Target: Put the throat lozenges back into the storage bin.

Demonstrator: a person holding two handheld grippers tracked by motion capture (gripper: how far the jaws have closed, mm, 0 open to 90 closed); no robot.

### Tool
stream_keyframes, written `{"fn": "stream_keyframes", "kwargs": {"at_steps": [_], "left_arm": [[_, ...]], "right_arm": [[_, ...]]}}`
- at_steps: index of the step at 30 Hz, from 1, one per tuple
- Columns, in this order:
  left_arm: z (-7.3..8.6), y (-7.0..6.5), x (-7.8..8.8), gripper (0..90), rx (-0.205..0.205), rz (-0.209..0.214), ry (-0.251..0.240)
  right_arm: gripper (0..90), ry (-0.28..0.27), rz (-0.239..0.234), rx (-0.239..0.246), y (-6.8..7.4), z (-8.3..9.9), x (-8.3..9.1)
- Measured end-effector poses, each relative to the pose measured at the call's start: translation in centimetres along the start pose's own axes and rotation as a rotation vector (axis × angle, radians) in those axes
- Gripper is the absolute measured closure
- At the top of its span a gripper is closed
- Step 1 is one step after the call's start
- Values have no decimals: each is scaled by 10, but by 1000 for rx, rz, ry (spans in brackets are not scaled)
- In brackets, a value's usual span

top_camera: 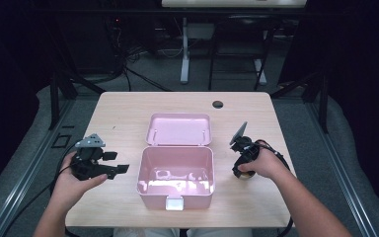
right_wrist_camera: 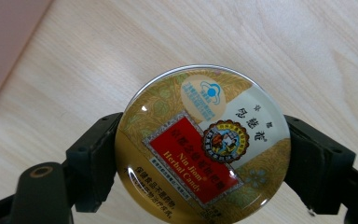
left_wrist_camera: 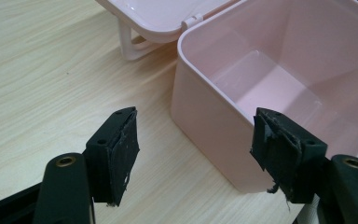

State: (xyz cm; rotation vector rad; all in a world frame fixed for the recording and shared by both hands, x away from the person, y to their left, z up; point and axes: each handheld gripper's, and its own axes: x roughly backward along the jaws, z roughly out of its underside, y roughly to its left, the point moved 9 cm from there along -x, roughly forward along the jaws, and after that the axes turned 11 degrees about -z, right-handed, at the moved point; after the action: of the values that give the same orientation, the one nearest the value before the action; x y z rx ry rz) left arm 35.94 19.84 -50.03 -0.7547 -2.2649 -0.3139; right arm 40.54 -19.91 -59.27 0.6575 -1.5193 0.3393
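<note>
Jaws of right gripper point(right_wrist_camera: 200, 154) squeeze round candy tin point(right_wrist_camera: 203, 144) just above table, right of pink box point(top_camera: 176, 170). Left gripper point(left_wrist_camera: 193, 154) open, empty. We worry smooth tin slips out, or bumps box wall.

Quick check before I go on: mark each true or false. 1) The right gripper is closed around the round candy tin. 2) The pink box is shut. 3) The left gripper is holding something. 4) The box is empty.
1) True: the right gripper clamps the round gold herbal candy tin between its jaws.
2) False: the pink plastic box is open, its hinged lid laid back flat.
3) False: the left gripper is open, beside the box.
4) True: nothing shows inside.
</note>
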Motion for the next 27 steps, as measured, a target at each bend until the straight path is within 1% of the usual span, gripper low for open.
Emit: {"fn": "stream_keyframes", "kwargs": {"at_steps": [3,8,9,10,11,13,14,21,27], "left_arm": [[0,1,1,314,2,-2,-2],[0,2,2,314,1,-1,-4],[0,2,2,314,2,-3,-7],[0,2,2,314,6,-3,-7],[0,2,2,314,6,-3,-6],[0,2,2,314,7,-2,-5],[0,2,2,314,8,-2,-5],[0,2,1,314,6,-1,-2],[0,2,1,314,6,-1,-3]], "right_arm": [[200,14,4,16,4,-1,8],[201,14,-5,32,13,-5,20],[201,15,-4,42,13,-5,22],[201,15,-4,42,13,-5,22],[200,14,-4,57,15,-6,26],[201,15,-8,63,17,-7,27],[201,27,-9,66,18,-6,30],[201,59,-17,114,30,-6,44],[201,58,-28,147,41,-10,60]]}}
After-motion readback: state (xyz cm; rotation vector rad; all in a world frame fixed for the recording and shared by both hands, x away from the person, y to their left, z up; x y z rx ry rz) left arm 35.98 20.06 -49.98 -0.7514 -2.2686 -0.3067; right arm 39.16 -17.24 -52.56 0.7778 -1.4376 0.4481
